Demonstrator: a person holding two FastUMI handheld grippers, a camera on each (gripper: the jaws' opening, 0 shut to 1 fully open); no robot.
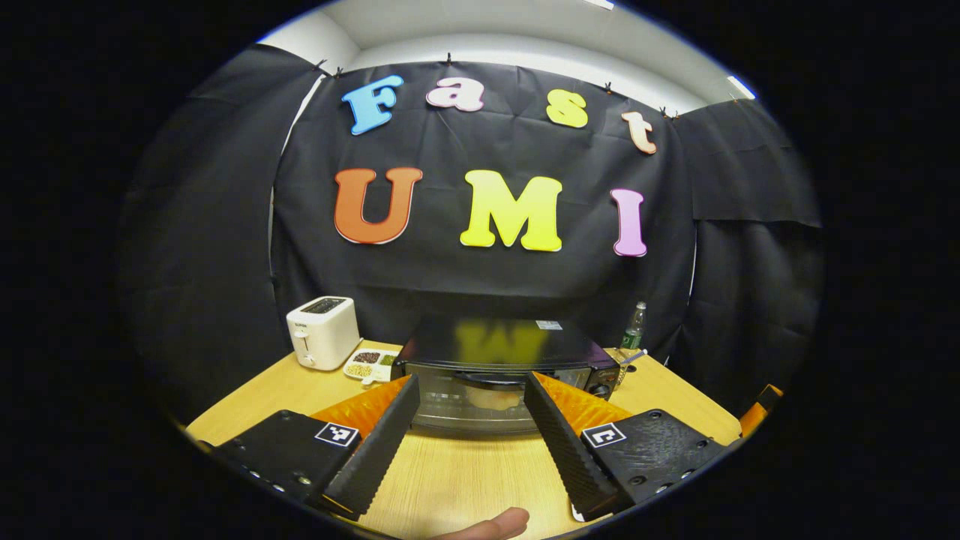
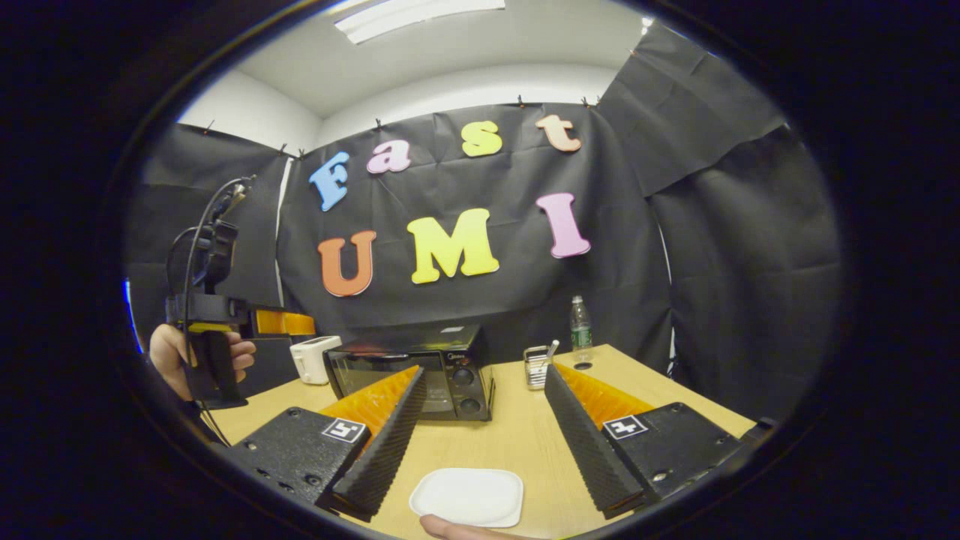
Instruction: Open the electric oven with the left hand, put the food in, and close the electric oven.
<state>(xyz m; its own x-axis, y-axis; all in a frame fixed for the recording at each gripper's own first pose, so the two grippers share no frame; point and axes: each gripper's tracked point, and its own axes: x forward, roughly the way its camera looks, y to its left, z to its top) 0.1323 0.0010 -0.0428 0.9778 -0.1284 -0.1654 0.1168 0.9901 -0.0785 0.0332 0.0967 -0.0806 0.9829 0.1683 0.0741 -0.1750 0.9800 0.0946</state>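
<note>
left gripper (image 1: 469, 401): fingers spread, holding nothing; faces the electric oven (image 1: 502, 371) (door closed, pale food visible behind glass) | right gripper (image 2: 484, 397): fingers apart, grasping nothing; above a white plate (image 2: 466, 496) on the wooden table (image 2: 517, 435); toaster (image 1: 322, 331) left of oven

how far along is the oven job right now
Nearly finished, it seems. Done: the black electric oven has its glass door shut, a pale lump that looks like the food shows behind the glass, and the white rectangular plate is bare. In hand: nothing; the left tongs and right tongs are open and empty. Left: probably nothing.
</note>
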